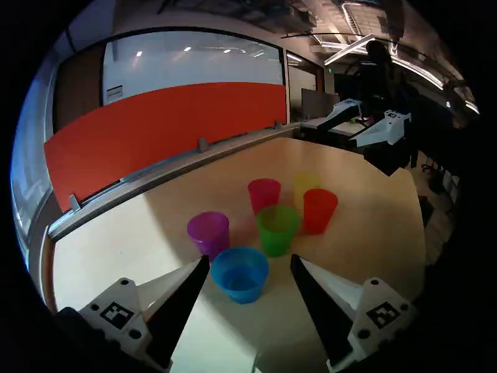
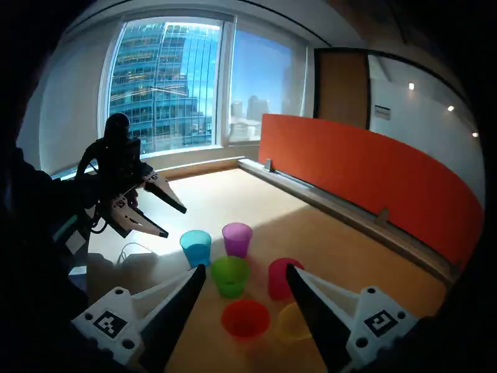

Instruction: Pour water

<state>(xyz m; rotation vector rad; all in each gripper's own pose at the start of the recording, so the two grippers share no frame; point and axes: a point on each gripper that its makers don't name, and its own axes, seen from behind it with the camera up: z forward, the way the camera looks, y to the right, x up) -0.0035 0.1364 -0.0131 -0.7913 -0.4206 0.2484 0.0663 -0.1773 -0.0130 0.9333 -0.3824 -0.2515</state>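
1. Left gripper view: the left gripper (image 1: 248, 257) is hanging released, fingers wide apart, and a translucent blue cup (image 1: 240, 273) is sitting upright between their tips on the pale table (image 1: 373, 236).
2. Right gripper view: the right gripper (image 2: 244, 267) is also hanging unclenched, with a red cup (image 2: 245, 318) sitting between its fingers.

Sunlit wooden table (image 2: 348, 248), orange partition (image 1: 168, 124), tall windows (image 2: 168, 81) facing towers.
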